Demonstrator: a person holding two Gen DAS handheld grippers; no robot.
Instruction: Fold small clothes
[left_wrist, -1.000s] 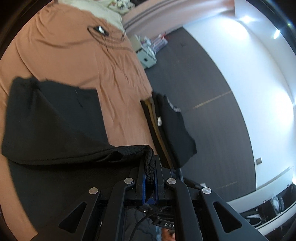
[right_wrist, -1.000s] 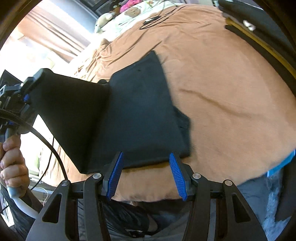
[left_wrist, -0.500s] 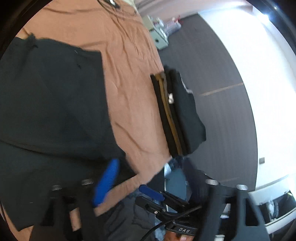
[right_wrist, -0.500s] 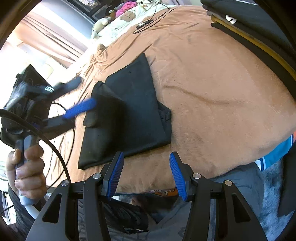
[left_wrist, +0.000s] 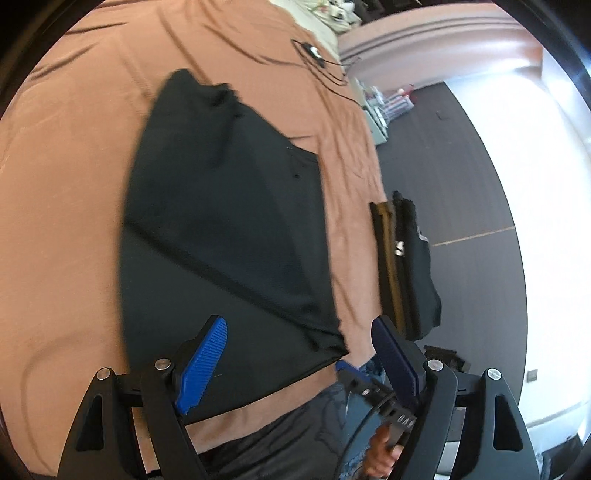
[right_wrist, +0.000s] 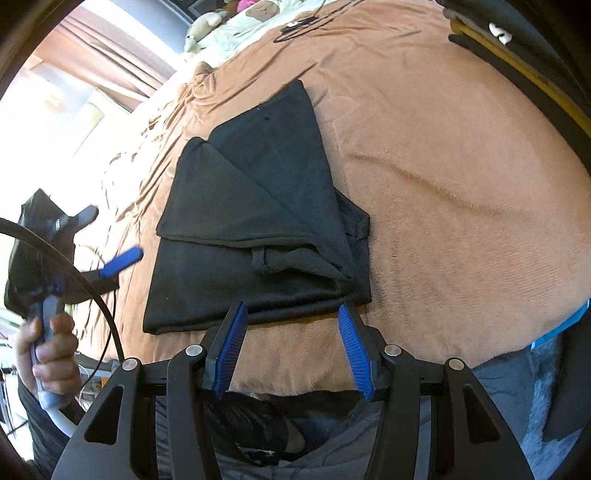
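With both the left hand-held gripper (left_wrist: 297, 354) and right hand-held gripper (right_wrist: 291, 349) open and empty, the black garment (right_wrist: 255, 229) needs its bunched 5 o'clock corner squared before folding again.

Black left claw (left_wrist: 299, 354) and right claw (right_wrist: 293, 349), blue ribbed pads, silver screws.

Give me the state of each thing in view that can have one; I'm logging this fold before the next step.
black garment: lying on the brown blanket, one corner folded diagonally across it, held by neither gripper.
left gripper: open, empty.
right gripper: open, empty, at the garment's near edge.
stack of clothes: folded, at the bed's edge.
brown blanket: spread, lightly wrinkled.
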